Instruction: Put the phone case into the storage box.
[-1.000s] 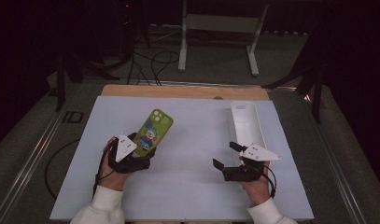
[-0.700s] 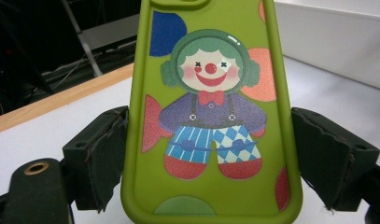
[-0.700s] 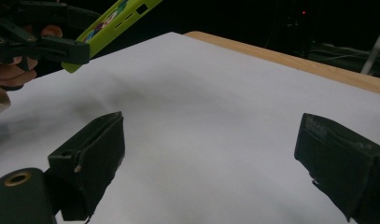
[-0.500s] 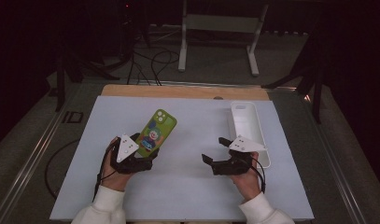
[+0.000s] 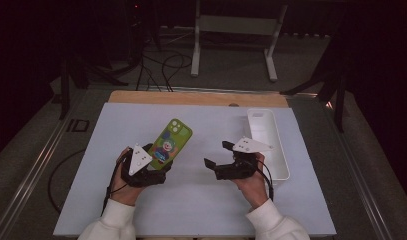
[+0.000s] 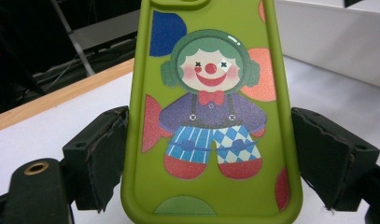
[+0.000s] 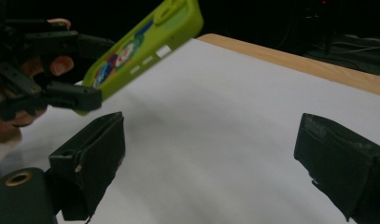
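The right claw [image 5: 220, 157], spread, has swung left from the one white tray [image 5: 278, 165]; the left claw [image 5: 158, 165] pinches the one green phone case [image 5: 172, 141].

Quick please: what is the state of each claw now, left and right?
Left claw: closed on the green clown phone case, one jaw on each long edge.
Right claw: open, nothing between its jaws, above the white table cover.

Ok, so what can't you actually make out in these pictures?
- Whether the left tongs grip the green phone case: in the left gripper view, slim gaps show beside both pads.
- The case's bottom end: hidden under the left tongs' grey plate in the high view.
- The inside of the white tray: too small and pale in the high view; the right tongs stand open beside it.
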A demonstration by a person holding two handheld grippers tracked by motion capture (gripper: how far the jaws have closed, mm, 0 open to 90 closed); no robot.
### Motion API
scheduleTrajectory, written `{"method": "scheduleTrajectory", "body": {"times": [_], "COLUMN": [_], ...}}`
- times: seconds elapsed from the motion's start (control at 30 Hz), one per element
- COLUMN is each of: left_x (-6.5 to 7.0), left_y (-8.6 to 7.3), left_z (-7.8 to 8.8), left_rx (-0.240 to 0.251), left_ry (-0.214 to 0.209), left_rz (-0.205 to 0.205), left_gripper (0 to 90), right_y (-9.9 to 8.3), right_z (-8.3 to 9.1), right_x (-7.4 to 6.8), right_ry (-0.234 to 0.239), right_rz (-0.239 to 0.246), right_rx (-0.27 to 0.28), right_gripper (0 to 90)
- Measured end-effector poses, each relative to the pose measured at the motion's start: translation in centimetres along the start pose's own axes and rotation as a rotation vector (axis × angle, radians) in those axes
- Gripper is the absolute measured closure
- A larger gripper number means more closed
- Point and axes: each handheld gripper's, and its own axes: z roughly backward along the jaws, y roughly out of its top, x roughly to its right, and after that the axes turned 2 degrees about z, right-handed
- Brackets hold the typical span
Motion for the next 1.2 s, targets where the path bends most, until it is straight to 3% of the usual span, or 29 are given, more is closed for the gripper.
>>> {"method": "scheduleTrajectory", "body": {"times": [0.5,0.9,1.2], "left_x": [0.7,1.6,2.4], "left_y": [0.1,0.2,0.4], "left_z": [-0.2,-0.5,-0.5], "left_rx": [-0.001,0.006,0.03], "left_ry": [-0.007,-0.029,-0.063], "left_rz": [-0.028,-0.047,-0.07], "left_gripper": [16.0,16.0,16.0], "right_y": [1.5,2.0,2.1], "right_z": [-2.7,-4.6,-5.6], "right_x": [-0.2,-0.7,-0.8], "right_ry": [0.075,0.115,0.152], "right_rz": [-0.064,-0.065,-0.121], "right_rx": [0.033,0.02,-0.001], "right_gripper": [8.8,9.6,9.8]}}
